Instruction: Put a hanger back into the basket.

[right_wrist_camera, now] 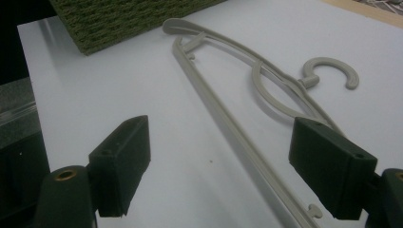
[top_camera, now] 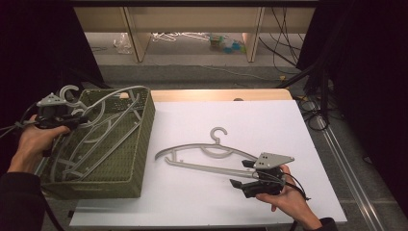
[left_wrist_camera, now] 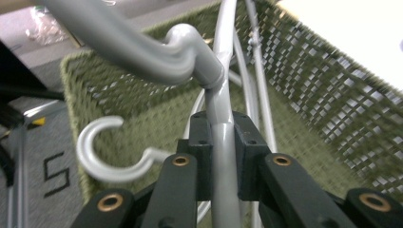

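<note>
Grey plastic hanger (left_wrist_camera: 221, 156), light, stiff, slick, sat clenched by its thin bar in the left tool (top_camera: 72, 121) over the woven basket (top_camera: 139, 144) at nine o'clock, while the right tool (top_camera: 248, 175) stood released.

Both grippers, left (top_camera: 72, 121) and right (top_camera: 243, 175), are black with brass-coloured screws, a grey three-cornered plate and black cables; the person wears dark sleeves (top_camera: 19, 199).
</note>
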`<state>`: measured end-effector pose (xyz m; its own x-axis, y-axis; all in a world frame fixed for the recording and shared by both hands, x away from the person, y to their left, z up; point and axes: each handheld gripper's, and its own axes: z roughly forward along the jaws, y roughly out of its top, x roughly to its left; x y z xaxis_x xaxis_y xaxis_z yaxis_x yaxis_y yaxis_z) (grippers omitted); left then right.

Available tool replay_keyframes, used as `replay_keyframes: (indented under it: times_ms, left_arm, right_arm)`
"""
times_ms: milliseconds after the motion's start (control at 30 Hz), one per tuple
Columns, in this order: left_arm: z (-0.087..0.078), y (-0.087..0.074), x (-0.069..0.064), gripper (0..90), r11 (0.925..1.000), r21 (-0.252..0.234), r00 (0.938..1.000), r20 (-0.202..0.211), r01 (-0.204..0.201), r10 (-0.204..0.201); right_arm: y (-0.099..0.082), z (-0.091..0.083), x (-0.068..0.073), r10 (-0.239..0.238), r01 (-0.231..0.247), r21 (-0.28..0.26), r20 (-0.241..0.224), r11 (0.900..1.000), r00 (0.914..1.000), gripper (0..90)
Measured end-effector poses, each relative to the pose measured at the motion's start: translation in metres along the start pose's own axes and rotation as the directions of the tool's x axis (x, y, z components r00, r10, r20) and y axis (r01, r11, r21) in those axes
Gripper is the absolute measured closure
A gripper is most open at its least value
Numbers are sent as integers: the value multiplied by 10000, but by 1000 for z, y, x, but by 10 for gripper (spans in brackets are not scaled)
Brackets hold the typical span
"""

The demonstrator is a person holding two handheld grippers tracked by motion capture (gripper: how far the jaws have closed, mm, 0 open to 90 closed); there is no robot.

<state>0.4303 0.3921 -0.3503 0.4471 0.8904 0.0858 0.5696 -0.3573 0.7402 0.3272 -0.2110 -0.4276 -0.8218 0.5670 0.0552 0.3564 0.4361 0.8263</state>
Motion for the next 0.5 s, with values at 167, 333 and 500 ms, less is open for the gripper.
replay_keyframes:
  times_ms: [167, 333, 500]
  left_arm:
    - [4, -3, 1, 799, 9972, -388, 9979, 163, 634, -628]
    - [18, -4, -4, 797, 9990, -23, 9987, 275, 436, -435]
    - [36, -8, -10, 792, 9959, 889, 9992, 332, 172, -202]
  right_arm:
    - [0, 1, -1, -4, 4, 19, 0, 10000, 10000, 227]
    - [0, 0, -1, -1, 1, 0, 0, 10000, 10000, 227]
    - [0, 0, -1, 2, -2, 9, -8, 10000, 10000, 227]
